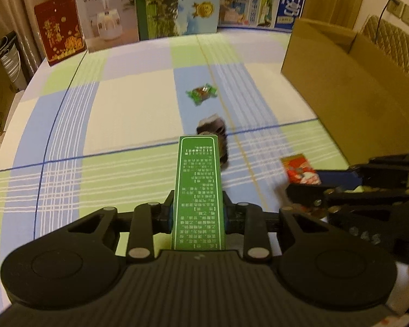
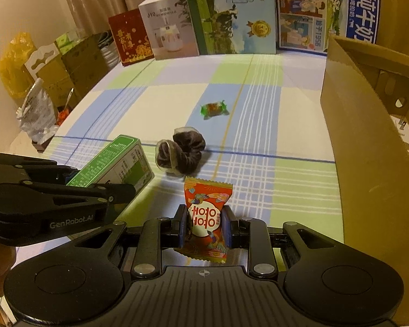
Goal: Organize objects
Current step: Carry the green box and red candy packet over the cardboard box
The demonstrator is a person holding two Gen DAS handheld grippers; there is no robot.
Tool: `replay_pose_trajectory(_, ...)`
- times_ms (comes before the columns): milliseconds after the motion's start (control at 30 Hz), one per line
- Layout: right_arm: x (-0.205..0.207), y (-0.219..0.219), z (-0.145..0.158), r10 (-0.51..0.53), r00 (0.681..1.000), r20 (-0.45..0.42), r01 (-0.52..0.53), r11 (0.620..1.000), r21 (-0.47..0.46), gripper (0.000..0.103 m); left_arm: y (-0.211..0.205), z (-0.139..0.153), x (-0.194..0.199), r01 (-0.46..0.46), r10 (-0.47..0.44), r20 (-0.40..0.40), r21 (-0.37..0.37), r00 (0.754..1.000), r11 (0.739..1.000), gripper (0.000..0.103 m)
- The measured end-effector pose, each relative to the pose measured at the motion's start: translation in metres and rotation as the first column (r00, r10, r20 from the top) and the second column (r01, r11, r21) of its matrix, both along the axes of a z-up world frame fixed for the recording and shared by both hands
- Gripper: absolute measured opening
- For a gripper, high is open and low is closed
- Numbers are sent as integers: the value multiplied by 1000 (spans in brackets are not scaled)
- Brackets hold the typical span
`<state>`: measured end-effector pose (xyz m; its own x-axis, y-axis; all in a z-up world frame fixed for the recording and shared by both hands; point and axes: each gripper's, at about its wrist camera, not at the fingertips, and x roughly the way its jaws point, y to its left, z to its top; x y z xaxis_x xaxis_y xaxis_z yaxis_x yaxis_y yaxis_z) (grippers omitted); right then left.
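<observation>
Two grippers are loaded as I watch. Biggest in my view is the open cardboard box (image 2: 368, 150), standing on the checked tablecloth (image 1: 122, 114) to my right, with a row of printed cartons (image 2: 231, 16) upright along the far edge. My left gripper (image 1: 198, 215) is clamped on a long green box (image 1: 198, 190), which sticks forward above the cloth. My right gripper (image 2: 206, 229) pinches a red snack packet (image 2: 207, 218) upright between its pads. Ahead of both, a dark scrunchie (image 2: 181, 151) lies on the cloth, just beyond the green box's front end. Farther back, apart from the scrunchie, sits a small green-wrapped candy (image 2: 214, 109).
</observation>
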<state>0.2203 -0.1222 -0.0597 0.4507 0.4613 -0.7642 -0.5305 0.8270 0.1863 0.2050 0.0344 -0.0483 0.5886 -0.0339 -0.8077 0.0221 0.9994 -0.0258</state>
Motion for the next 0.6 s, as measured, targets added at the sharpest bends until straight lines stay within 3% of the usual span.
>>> replay_pose_trajectory(367,-21,-28,45,-80,992,97,72,994,82,23,-27,44,-21,-21,22,103,-17,994,1000,25)
replay_pose_trajectory(600,-36,-58,82,-106,980,171,93,992,83,23,-51,74,-48,-51,55,185,-28,981,998,25)
